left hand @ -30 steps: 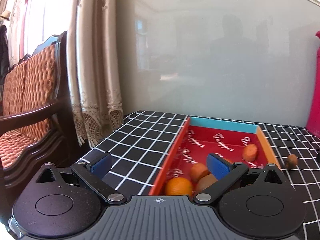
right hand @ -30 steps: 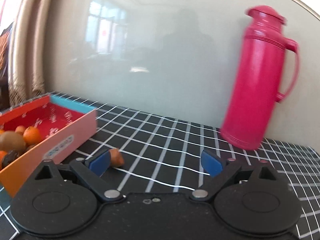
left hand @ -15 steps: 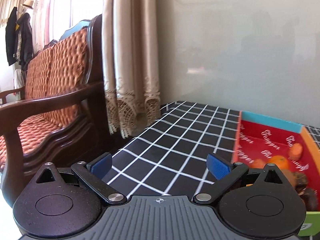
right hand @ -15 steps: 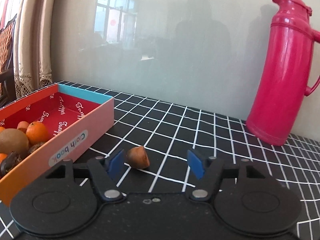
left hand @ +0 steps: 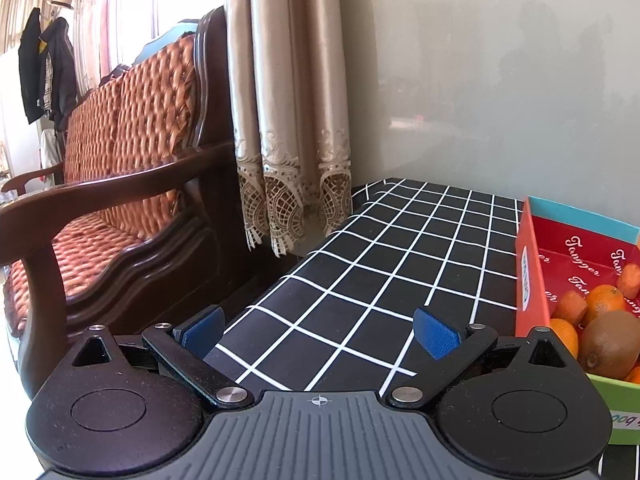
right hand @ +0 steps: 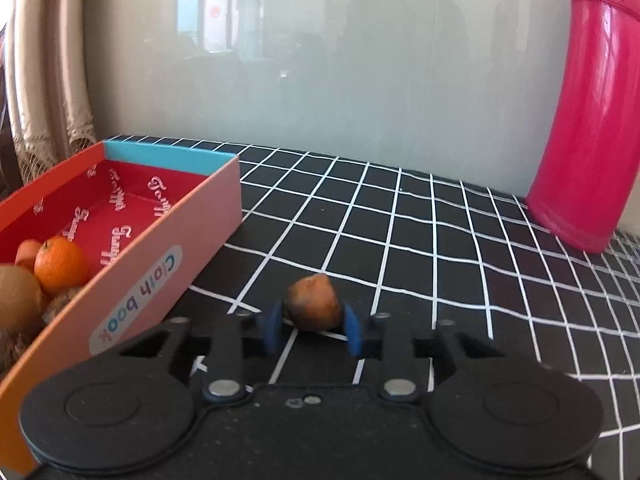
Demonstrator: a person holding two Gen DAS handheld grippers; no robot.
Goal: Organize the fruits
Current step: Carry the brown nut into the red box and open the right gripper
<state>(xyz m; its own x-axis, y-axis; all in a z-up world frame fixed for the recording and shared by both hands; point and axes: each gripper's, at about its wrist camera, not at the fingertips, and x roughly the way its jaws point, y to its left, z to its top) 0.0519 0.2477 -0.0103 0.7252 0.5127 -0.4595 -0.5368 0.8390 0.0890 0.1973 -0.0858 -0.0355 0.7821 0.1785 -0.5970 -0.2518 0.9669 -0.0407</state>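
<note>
**Right tool pinching one loose fruit beside the box**

Two tools are showing, one per view. The right tool (right hand: 311,327) is pinching a single small orange-brown fruit (right hand: 312,302) between its blue pads (right hand: 273,327), just above the black, white-gridded counter (right hand: 420,240). The fruit is looking blunt and wedge-shaped, dull orange with a darker, bruised patch on its left face. The left tool (left hand: 318,332) is holding nothing, its fingers spread wide over the counter's bare left part.

One open box (right hand: 168,248) is sitting just left of the pinched fruit, its pink-orange long wall running close beside the right tool. Inside, at the near end, one round orange (right hand: 61,266) and one brown kiwi (right hand: 16,298) are lying together with several smaller pieces, too crowded to count; the far end's red floor is lying bare. In the left wrist view the same box (left hand: 530,280) is sitting at the right edge.

One pink thermos (right hand: 592,120) is standing well to the right, against the grey wall. Between it and the box the counter is stretching open. The counter's left edge is dropping off beside one curtain (left hand: 288,120) and one wooden sofa (left hand: 120,200).
</note>
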